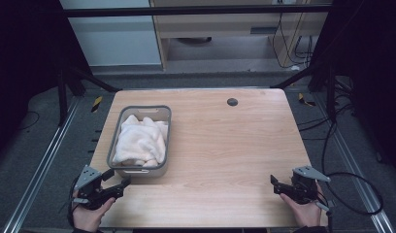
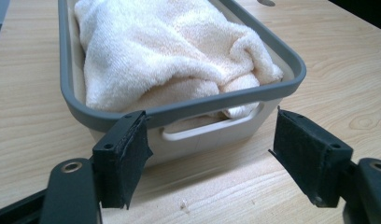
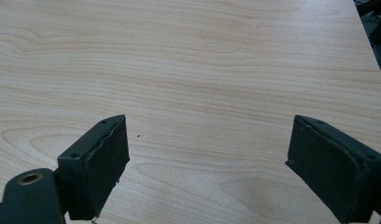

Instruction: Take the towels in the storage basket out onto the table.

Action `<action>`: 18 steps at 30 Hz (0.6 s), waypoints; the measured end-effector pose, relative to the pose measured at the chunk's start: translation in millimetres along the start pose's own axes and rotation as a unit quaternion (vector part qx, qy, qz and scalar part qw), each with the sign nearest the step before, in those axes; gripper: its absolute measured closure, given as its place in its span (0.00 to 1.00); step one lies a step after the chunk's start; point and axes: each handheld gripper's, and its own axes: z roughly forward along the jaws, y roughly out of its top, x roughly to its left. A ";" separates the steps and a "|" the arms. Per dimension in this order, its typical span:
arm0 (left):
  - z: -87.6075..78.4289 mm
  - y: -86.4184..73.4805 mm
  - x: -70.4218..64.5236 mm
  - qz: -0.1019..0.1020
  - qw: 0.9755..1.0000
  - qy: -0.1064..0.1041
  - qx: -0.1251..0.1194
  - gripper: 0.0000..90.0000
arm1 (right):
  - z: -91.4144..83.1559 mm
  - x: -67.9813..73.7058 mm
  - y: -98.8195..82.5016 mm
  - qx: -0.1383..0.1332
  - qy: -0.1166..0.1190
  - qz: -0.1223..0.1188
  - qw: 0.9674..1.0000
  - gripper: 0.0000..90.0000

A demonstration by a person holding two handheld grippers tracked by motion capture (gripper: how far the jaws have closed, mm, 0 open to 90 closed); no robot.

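Left gripper (image 1: 117, 186): jaws apart, near-left table (image 1: 225, 145) corner, aimed at bin.
Right gripper (image 1: 276, 183): jaws apart, near-right, over bare wood.
Bin (image 1: 116, 153): grey-rimmed, left side.
Towel (image 1: 140, 141): cream, crumpled inside bin.

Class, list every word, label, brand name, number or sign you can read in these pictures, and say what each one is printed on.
None can be read: the grey basket, the white towel, the wooden table and both claws, left and right, carry no visible text.
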 end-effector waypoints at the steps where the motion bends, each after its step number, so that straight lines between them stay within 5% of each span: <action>1: -0.4 1.1 -0.3 0.000 1.000 -0.002 0.000 0.29 | 0.0 -0.1 -0.1 0.000 0.000 0.000 1.000 0.14; 18: -7.6 26.6 -2.6 0.006 1.000 -0.009 -0.020 0.27 | 3.0 -0.4 -0.7 0.009 -0.005 -0.013 1.000 0.13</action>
